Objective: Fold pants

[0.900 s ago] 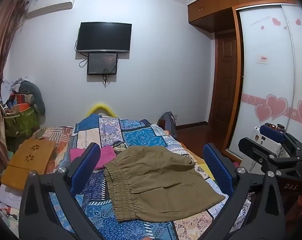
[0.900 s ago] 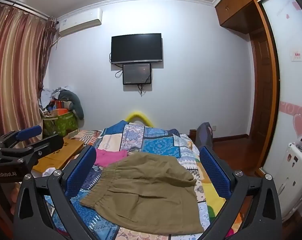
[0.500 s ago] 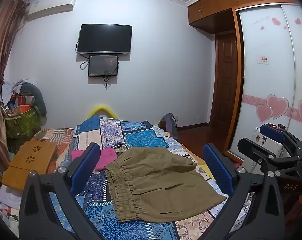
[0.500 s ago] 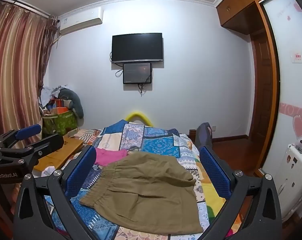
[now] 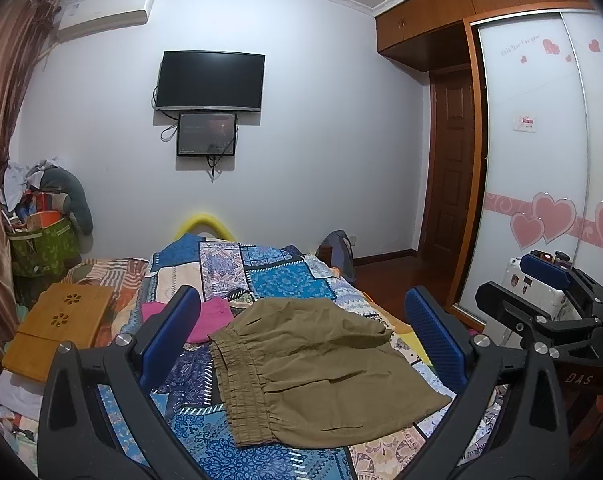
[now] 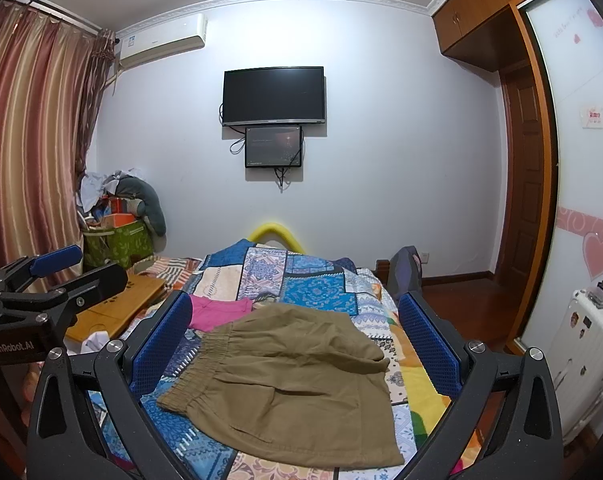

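Olive-brown pants point(image 5: 321, 372) lie folded in a rough rectangle on the patchwork bedspread point(image 5: 269, 276), elastic waistband toward the left. They also show in the right wrist view point(image 6: 293, 384). My left gripper point(image 5: 301, 340) is open and empty, held above the bed's near end. My right gripper point(image 6: 297, 348) is open and empty too, held above the pants without touching them. Each gripper shows at the edge of the other's view.
A pink garment point(image 5: 205, 320) lies beyond the waistband. A wooden lap tray point(image 5: 57, 328) sits left of the bed. A green bag of clutter point(image 6: 117, 240) stands by the curtain. A white suitcase point(image 6: 585, 360) and wardrobe are on the right.
Both grippers have drifted slightly, staying open above the bed. The pants have not moved.
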